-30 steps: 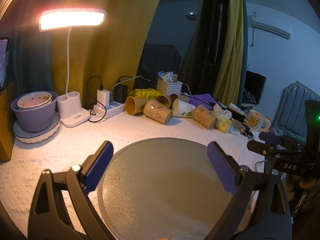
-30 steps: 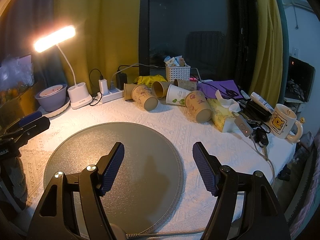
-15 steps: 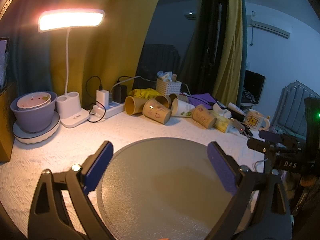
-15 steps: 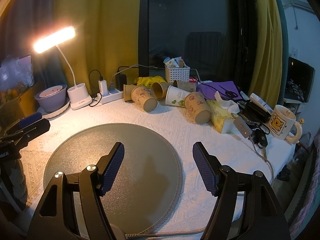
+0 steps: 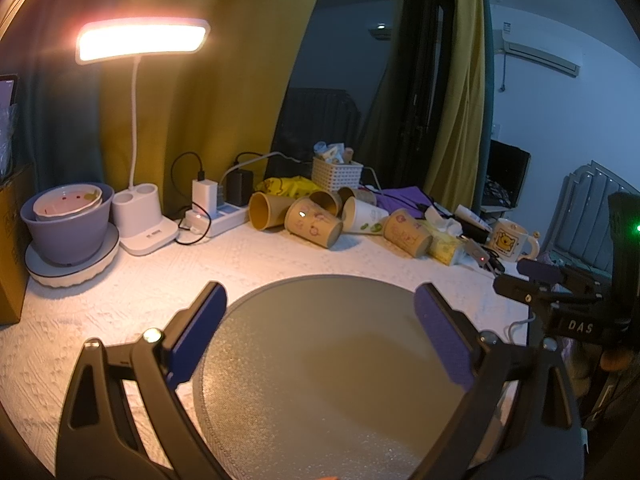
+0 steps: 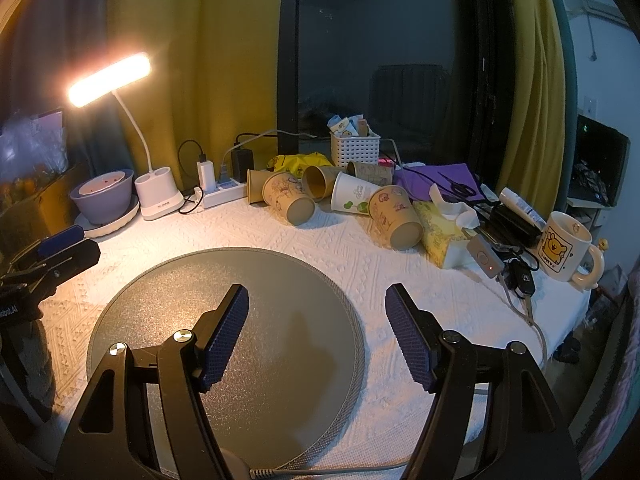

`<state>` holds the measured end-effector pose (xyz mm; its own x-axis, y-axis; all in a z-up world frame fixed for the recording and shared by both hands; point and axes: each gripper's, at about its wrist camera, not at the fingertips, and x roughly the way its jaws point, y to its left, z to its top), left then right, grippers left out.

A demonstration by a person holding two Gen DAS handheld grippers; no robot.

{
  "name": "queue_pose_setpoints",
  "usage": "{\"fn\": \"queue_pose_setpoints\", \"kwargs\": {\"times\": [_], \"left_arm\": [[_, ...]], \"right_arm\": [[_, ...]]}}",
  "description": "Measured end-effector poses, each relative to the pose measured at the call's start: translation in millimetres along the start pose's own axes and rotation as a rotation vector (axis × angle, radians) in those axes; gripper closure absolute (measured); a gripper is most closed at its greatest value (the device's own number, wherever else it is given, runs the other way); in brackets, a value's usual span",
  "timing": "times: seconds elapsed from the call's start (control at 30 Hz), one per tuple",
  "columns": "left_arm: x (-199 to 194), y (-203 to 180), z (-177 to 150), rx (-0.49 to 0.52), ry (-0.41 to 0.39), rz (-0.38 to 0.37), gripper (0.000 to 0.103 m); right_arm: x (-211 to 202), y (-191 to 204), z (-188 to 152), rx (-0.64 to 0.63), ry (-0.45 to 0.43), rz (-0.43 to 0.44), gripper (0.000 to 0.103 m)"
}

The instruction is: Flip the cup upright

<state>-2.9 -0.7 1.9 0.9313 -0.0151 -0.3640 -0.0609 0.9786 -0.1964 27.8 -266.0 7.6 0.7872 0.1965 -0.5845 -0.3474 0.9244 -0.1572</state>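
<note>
Paper cups (image 6: 396,216) lie tipped on their sides in a cluster along the far edge of the white-clothed surface (image 6: 352,248), beside a power strip (image 6: 222,194) and a lit desk lamp (image 6: 110,78). Both the left gripper (image 5: 320,324) and the right gripper (image 6: 316,320) hover above the round grey mat (image 6: 272,280) near the front edge, jaws spread wide and holding nothing.

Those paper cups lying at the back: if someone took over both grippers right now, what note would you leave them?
Left gripper: open, empty, above the round grey mat.
Right gripper: open, empty, above the same mat.
Paper cups: all on their sides in a heap at the back of the table, near the white basket.
Done: nothing; no cup upright.
Left: pick a cup and stand it upright.
</note>
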Motion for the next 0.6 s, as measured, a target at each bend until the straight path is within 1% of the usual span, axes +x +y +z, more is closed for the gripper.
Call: {"fn": "queue_pose_setpoints", "kwargs": {"times": [0.5,0.6], "left_arm": [[-1.4,-3.0,-0.8,0.002,0.007,0.002,0.007],[0.6,-3.3,-1.4,0.011,0.012,0.018,0.007]], "right_arm": [[2.7,-4.2,5.7,0.002,0.007,0.014,0.029],[10.1,-8.9,7.4,0.000,0.010,0.025,0.029]]}}
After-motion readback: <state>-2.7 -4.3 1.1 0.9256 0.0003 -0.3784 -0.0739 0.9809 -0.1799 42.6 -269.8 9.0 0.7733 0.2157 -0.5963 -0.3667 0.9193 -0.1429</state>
